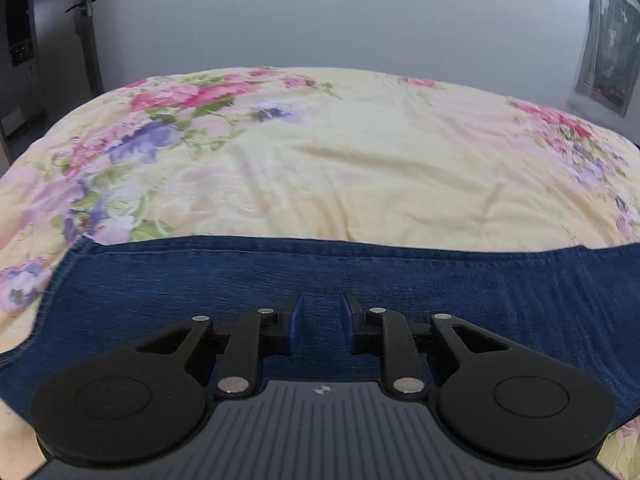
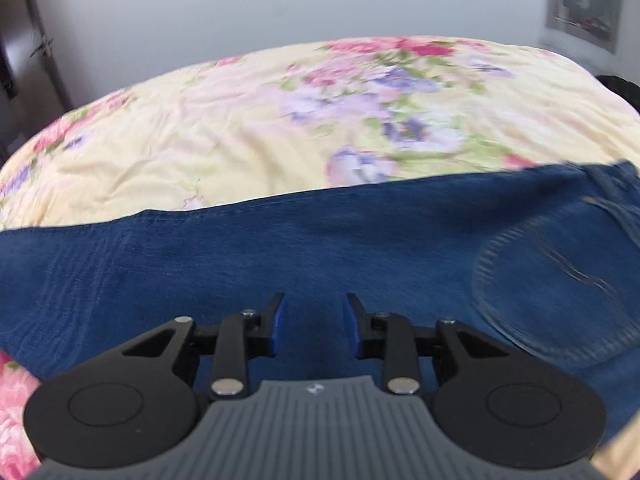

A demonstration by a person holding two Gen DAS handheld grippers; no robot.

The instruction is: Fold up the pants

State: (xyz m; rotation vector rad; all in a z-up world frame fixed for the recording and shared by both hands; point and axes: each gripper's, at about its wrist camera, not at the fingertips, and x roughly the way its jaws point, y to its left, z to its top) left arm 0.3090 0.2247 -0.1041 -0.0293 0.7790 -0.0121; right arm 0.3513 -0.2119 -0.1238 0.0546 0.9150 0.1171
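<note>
Blue denim pants (image 1: 360, 280) lie flat across the near part of a bed, legs stacked, running left to right. In the left wrist view my left gripper (image 1: 320, 312) hovers over the leg part, near its left end, jaws apart and empty. In the right wrist view the pants (image 2: 280, 248) show a back pocket (image 2: 552, 292) at the right, near the waist. My right gripper (image 2: 315, 314) is over the denim left of that pocket, jaws apart and empty.
The bed is covered by a pale yellow floral sheet (image 1: 340, 152) that stretches beyond the pants to a white wall. A door (image 1: 86, 24) stands at the far left and a cloth hanging (image 1: 608, 48) is on the wall at the right.
</note>
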